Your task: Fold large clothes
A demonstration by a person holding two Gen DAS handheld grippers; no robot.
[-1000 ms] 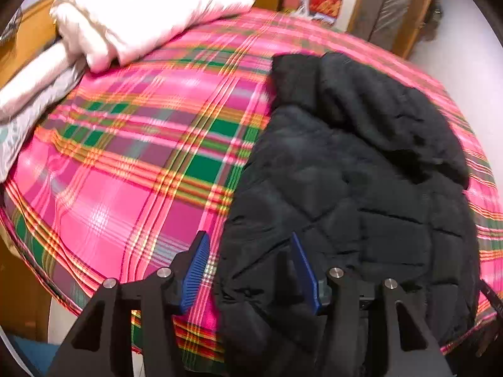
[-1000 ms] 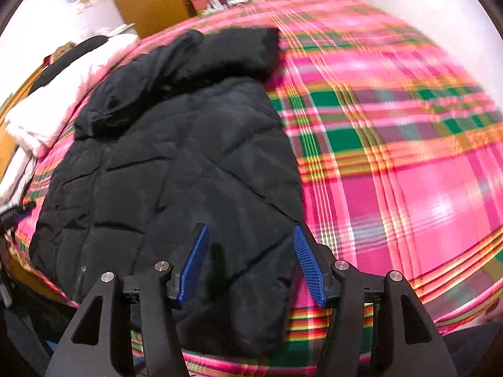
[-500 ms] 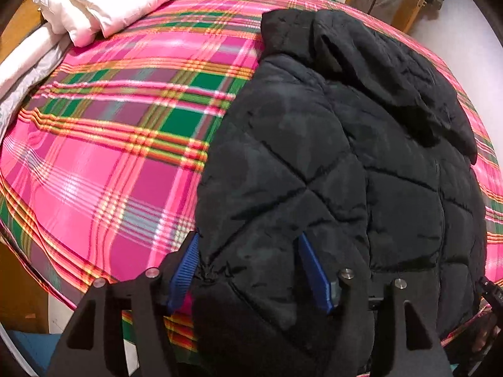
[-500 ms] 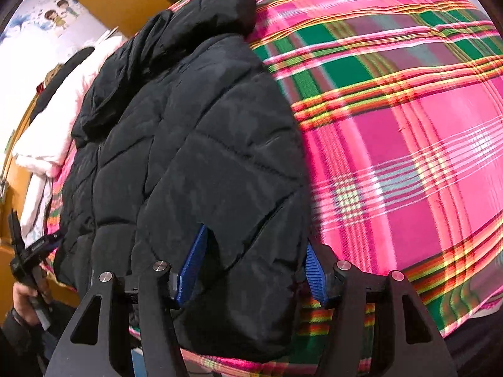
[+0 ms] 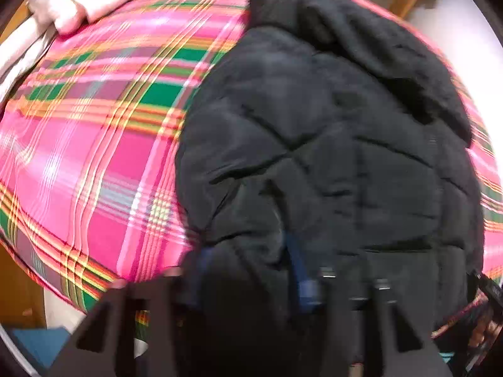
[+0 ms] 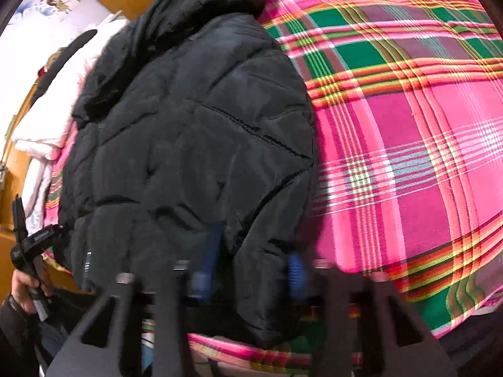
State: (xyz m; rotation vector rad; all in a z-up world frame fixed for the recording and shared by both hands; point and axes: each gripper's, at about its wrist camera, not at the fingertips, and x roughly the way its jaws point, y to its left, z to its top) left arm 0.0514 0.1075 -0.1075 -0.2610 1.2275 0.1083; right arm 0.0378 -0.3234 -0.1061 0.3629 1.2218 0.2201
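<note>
Jacket (image 6: 195, 144): black quilted synthetic cloth, padded, faint sheen. Bedspread (image 6: 408, 144): woven plaid cloth, matt. Duvet (image 6: 53, 110): white soft cloth. Gripper pads (image 6: 295, 270): blue ribbed plastic; frames matt black plastic w/ metal screws.

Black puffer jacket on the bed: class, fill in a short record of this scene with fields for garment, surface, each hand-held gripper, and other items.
garment: black puffer jacket, quilted, lying spread on the bed, hood end farthest from the cameras
surface: pink and green plaid bedspread
left hand-held gripper: jaws just closing, pinching the jacket's near hem
right hand-held gripper: jaws just closing, pinching the near hem corner
other items: white duvet at the bed's far end
</note>
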